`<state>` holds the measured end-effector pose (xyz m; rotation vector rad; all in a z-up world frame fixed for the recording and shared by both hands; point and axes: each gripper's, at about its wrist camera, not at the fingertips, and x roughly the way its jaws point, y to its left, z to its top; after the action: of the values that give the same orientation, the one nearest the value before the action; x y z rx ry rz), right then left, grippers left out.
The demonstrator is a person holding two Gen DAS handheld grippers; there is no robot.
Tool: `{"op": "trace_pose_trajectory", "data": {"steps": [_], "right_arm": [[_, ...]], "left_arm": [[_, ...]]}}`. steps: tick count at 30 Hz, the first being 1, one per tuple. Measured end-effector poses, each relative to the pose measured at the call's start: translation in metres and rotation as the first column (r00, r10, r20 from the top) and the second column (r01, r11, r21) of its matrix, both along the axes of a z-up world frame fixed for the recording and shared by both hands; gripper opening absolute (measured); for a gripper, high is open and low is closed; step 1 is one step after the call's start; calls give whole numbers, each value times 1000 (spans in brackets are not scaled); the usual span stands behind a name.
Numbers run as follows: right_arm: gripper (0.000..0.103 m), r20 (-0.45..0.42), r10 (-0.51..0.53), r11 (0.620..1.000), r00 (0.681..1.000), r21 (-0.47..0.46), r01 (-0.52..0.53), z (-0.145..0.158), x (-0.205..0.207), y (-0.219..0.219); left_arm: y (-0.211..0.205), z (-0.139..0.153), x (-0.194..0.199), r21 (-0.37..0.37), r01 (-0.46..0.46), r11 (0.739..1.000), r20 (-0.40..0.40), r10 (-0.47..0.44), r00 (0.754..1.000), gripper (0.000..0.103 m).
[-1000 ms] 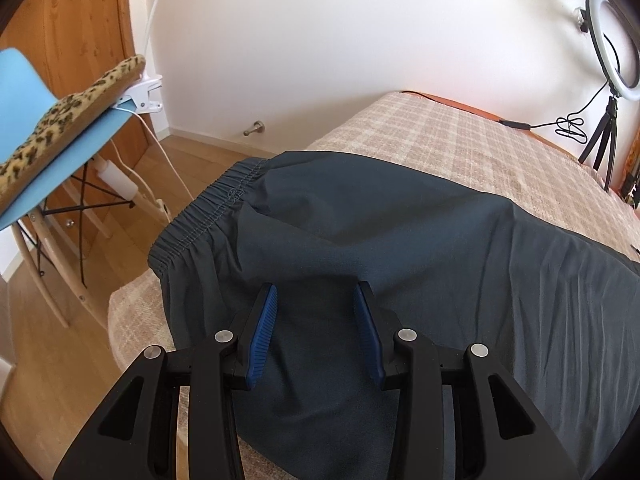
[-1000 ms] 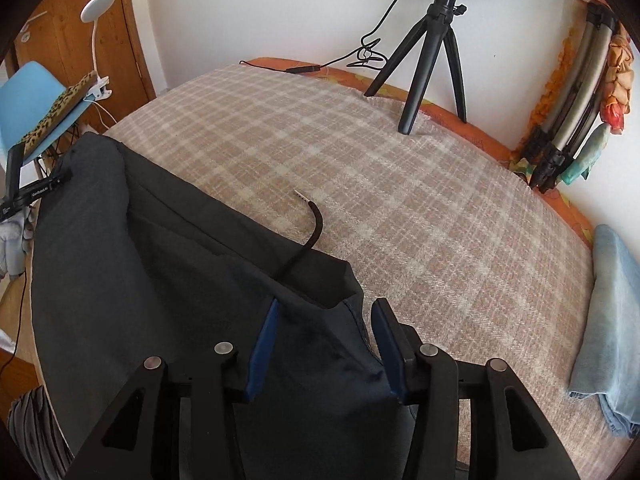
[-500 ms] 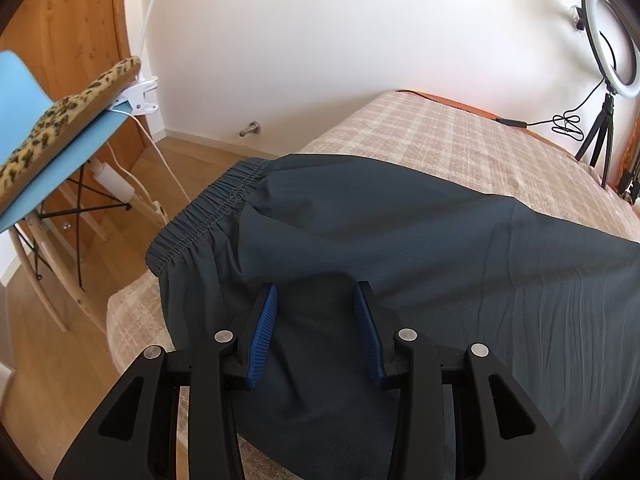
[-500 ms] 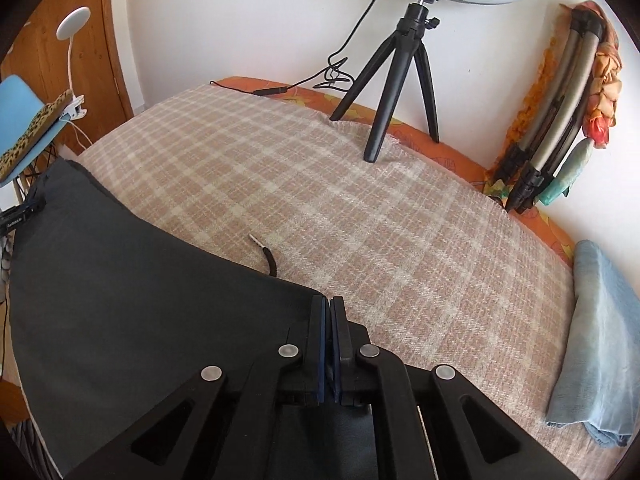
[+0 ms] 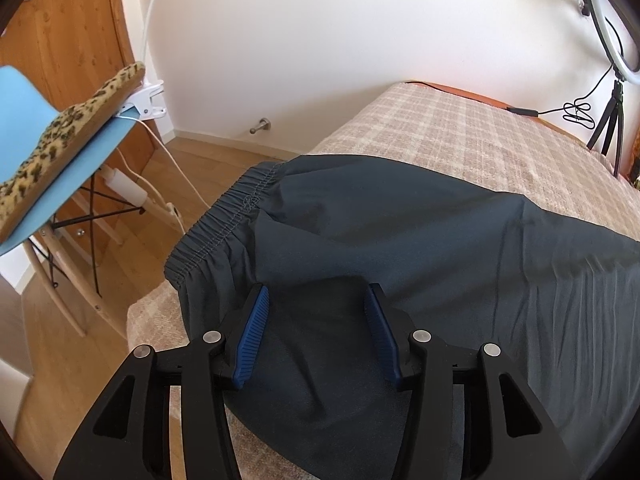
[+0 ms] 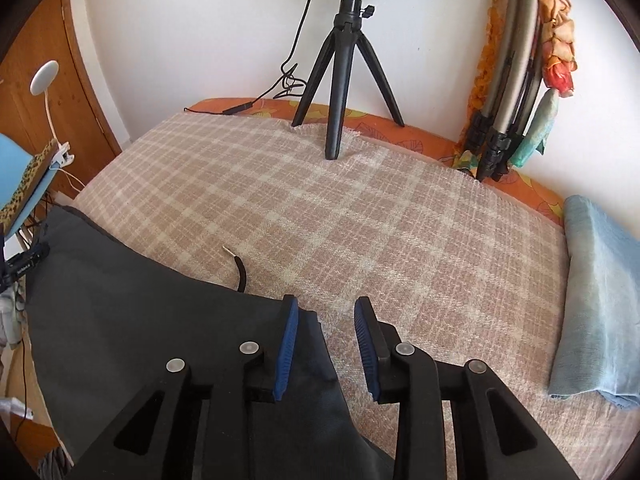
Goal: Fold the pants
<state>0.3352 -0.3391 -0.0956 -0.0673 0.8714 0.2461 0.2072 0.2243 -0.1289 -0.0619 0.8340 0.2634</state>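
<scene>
Dark blue-grey pants lie spread on the plaid bed cover, with the elastic waistband at the bed's left corner. My left gripper hovers over the cloth near the waistband. Its jaws are opening, and the fabric lies flat under them, not pinched. In the right wrist view the pants fill the lower left, with a black drawstring poking out onto the cover. My right gripper stands at the pants' corner. Its jaws are also opening, with the cloth edge loose between them.
A ring-light tripod stands on the far side of the bed. A folded light-blue cloth lies at the right edge. A blue chair with a leopard cushion and a clip lamp stands left of the bed on the wooden floor.
The right gripper, shut on the pants' edge half a second ago, now stands open and has shifted. The rumpled leg now lies flat. The left jaws have spread a little wider.
</scene>
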Motion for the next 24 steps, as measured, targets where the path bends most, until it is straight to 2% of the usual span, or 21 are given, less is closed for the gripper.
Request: {"op": "trace_pose_trajectory", "data": {"steps": [3, 5, 7, 9, 13, 18, 21, 24], "right_arm": [[50, 38, -61, 997, 997, 39, 59, 21, -38, -38], [54, 63, -111, 992, 992, 65, 106, 31, -68, -69], [57, 80, -184, 982, 980, 64, 179, 35, -98, -103], [65, 86, -246, 969, 965, 49, 243, 35, -126, -135], [68, 41, -358, 933, 933, 45, 357, 21, -164, -190], [78, -54, -438, 896, 897, 47, 441, -14, -182, -234], [79, -119, -465, 867, 877, 141, 478, -33, -187, -258], [79, -165, -460, 832, 873, 262, 488, -47, -194, -271]], "left_arm": [[5, 5, -9, -25, -19, 1000, 17, 19, 1000, 50], [8, 9, -17, -39, -25, 999, 32, 27, 999, 50], [9, 13, -25, -48, -28, 998, 45, 30, 999, 50], [9, 17, -32, -58, -30, 998, 58, 33, 998, 50], [6, 19, -46, -85, -30, 996, 72, 36, 997, 50], [-2, 13, -56, -118, -19, 993, 54, 26, 998, 50], [-7, 13, -63, -130, -12, 991, 53, 19, 998, 50], [-7, 13, -66, -129, -16, 991, 53, 23, 998, 50]]}}
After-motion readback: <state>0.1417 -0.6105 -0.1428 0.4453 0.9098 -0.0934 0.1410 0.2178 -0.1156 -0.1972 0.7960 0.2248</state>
